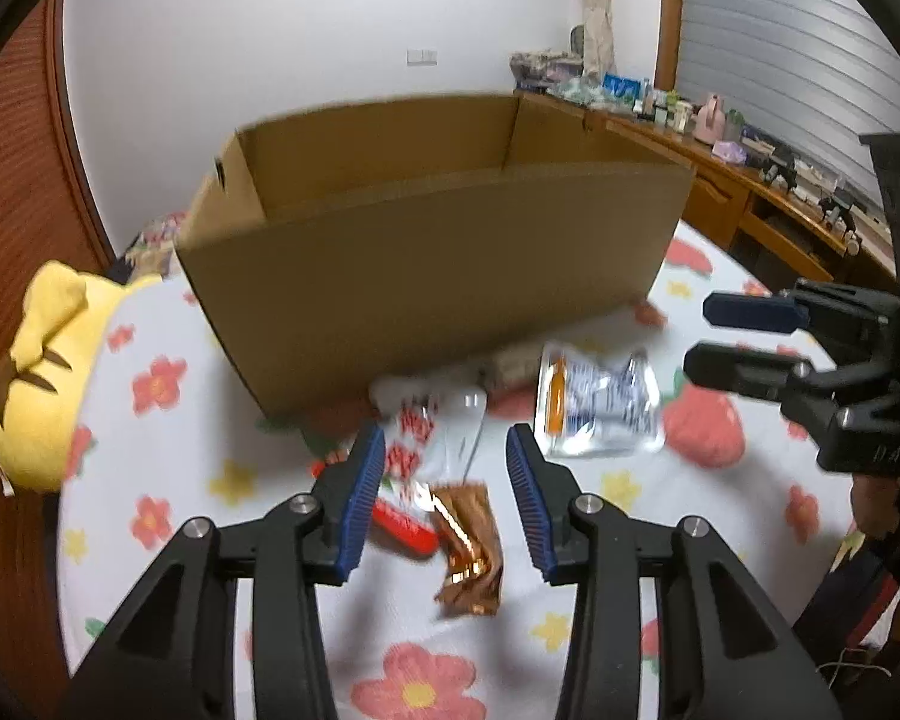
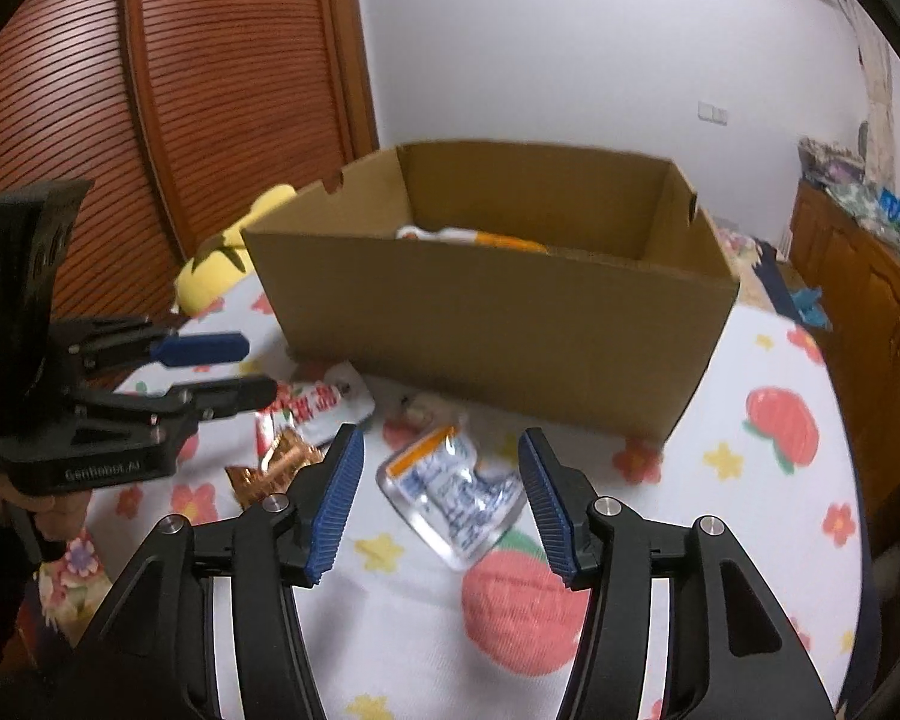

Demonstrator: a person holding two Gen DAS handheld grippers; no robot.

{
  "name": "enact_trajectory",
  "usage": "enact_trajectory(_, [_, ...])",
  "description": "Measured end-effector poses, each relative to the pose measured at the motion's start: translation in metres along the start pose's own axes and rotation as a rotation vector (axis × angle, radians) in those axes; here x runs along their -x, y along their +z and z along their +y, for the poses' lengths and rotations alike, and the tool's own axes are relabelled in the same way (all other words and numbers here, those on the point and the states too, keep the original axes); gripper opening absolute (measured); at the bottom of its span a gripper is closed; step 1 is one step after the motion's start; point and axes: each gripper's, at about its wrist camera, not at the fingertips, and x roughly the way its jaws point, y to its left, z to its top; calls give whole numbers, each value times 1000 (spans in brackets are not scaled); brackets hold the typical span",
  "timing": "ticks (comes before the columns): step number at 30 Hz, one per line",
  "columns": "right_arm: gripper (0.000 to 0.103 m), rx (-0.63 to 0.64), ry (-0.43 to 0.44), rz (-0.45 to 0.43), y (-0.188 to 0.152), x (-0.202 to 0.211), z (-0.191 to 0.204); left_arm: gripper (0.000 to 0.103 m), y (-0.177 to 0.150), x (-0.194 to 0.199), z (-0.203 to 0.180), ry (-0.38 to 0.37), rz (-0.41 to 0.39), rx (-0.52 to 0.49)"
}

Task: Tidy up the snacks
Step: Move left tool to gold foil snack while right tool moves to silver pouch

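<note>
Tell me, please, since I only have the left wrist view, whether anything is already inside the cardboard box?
Observer: Yes. From the right wrist view, the cardboard box holds at least one white and orange packet near its back left.
Operator: Thank you. Is the left hand-held gripper holding anything?
Observer: No. The left hand-held gripper is open with nothing between its fingers, just left of the red and white packet.
Operator: And what lies between the right hand-held gripper's fingers?
Observer: The right hand-held gripper is open, hovering over the clear blue-printed packet, which lies flat on the flowered tablecloth, ungripped.
</note>
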Motion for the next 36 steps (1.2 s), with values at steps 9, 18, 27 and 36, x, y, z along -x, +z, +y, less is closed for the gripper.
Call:
enact_trajectory(9, [55, 28, -5, 70, -11, -29, 3, 46, -26, -25, -2, 4, 67, 9])
enact_trajectory(18, [55, 77, 0, 103, 2, -61, 5, 51, -41, -26, -2, 6, 52, 16])
enact_trajectory(27, [57, 89, 19, 165, -6, -73, 0, 51, -41, -27, -2, -1, 39, 21])
enact_trajectory(36, [61, 106, 9, 188, -23, -65, 10, 55, -41, -29, -4, 3, 41, 10])
